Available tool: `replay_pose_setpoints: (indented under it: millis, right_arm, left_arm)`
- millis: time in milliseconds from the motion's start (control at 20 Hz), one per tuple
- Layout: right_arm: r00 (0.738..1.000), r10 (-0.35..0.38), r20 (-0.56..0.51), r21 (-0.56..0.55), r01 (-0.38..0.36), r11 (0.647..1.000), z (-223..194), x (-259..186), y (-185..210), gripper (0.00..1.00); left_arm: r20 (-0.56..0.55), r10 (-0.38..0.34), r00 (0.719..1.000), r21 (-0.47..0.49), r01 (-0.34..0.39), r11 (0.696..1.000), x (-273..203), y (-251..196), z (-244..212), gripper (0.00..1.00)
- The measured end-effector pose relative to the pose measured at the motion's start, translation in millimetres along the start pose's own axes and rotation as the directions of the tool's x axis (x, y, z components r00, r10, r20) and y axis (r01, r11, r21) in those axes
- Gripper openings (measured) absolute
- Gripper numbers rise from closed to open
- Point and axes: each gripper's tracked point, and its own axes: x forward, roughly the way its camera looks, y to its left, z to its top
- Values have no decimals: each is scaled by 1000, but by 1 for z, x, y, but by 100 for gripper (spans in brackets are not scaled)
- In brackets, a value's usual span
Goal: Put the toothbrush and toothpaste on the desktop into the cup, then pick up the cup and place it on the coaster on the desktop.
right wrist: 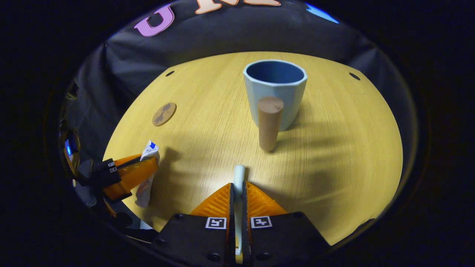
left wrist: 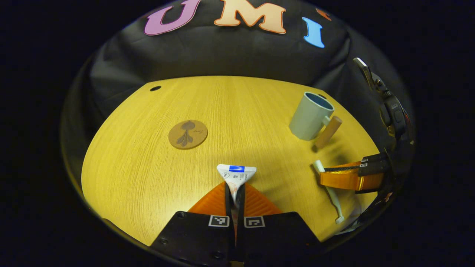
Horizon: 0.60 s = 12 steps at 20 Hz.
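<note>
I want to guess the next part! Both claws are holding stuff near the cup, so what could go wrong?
1. The left claw pinches the toothpaste low, so the floppy tube might tilt and miss the cup.
2. The right claw grips the thin toothbrush, which may twist or slip.
3. The cup's wooden handle faces the right claw and could get bumped.

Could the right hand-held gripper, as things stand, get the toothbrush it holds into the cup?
Probably yes: the right hand-held gripper faces the cup, whose mouth is open; only its wooden handle stands between.
</note>
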Motion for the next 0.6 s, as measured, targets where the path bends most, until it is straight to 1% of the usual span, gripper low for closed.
replay_pose_setpoints:
  millis: [100, 150, 200, 250, 300, 400, 450, 500, 600]
  right_arm:
    - [1000, 15, 12, 14, -15, 1000, 4, -8, 4, 10]
    - [1000, 16, 13, 16, -16, 1000, 5, -10, 4, 7]
    - [1000, 17, 21, 18, -18, 1000, 6, -9, 3, 7]
    - [999, 20, 31, 22, -21, 1000, 7, -10, 3, 7]
    - [999, 26, 37, 25, -27, 999, 9, -13, 4, 10]
    - [997, 39, 67, 27, -41, 999, 18, -22, 7, 10]
    - [996, 48, 75, 24, -50, 998, 22, -26, 10, 7]
    - [995, 50, 87, 21, -52, 998, 25, -29, 11, 9]
    - [992, 60, 110, 18, -63, 998, 32, -33, 13, 9]
  left_arm:
    - [24, -14, 1000, 6, 14, 1000, -5, -4, 10, 0]
    - [35, -23, 999, 6, 22, 1000, -6, -12, 15, 0]
    - [46, -32, 998, 8, 32, 999, -5, -18, 22, 0]
    - [52, -36, 998, 13, 35, 999, -7, -19, 25, 0]
    - [63, -40, 997, 22, 39, 999, -9, -18, 28, 0]
    - [83, -46, 995, 32, 43, 999, -11, -24, 38, 0]
    - [98, -50, 994, 32, 47, 998, -13, -25, 43, 0]
    - [111, -49, 993, 30, 46, 998, -15, -26, 49, 0]
    - [145, -49, 988, 28, 45, 999, -16, -25, 59, 0]
